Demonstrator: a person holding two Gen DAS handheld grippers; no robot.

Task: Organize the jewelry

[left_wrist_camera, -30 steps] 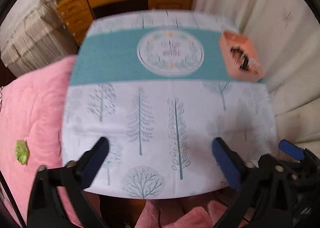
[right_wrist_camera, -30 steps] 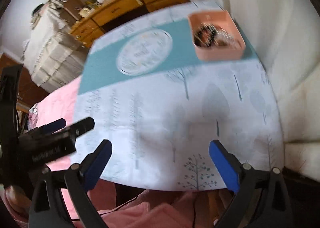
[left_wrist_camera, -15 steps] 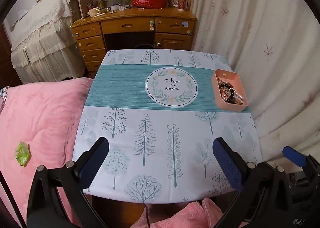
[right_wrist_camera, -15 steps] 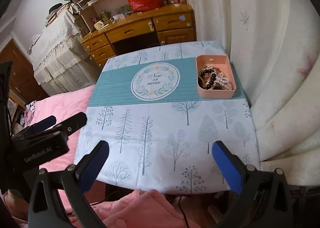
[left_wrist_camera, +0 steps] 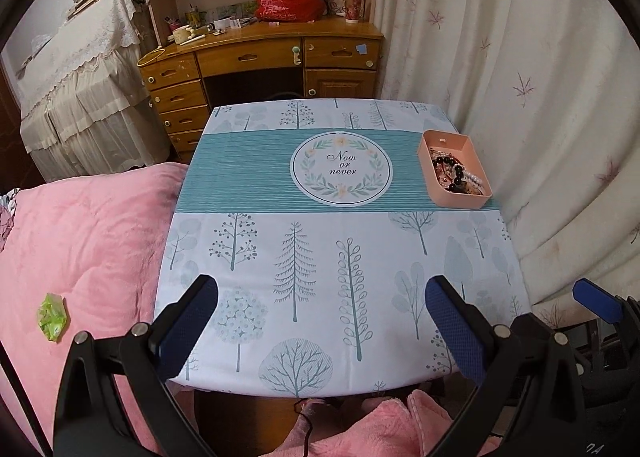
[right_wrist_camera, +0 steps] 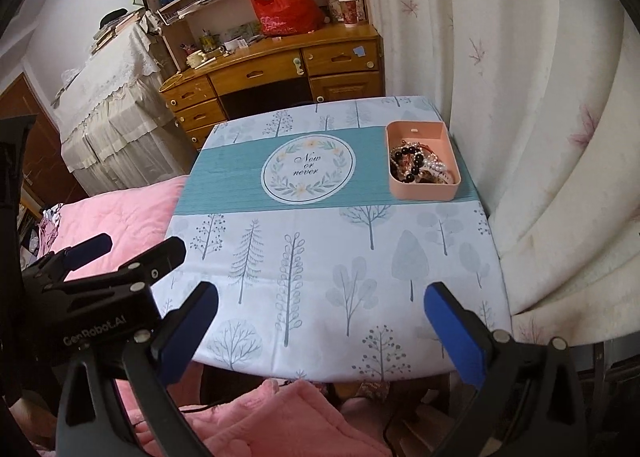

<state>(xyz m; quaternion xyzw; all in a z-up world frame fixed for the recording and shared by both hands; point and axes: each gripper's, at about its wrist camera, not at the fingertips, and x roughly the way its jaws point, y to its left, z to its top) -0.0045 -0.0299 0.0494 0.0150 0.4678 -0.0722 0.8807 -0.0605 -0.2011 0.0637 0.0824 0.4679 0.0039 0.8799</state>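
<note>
Both hand-held grippers, left & right, released; jewelry in pink tray.

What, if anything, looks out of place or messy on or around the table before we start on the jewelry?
The jewelry lies heaped and tangled in the pink tray, black beads mixed with pearl strands, none spilled onto the tablecloth. One stray item: a small green wrapper on the pink blanket beside the table. Nothing looks damaged.

Curtain crowds tray.
</note>
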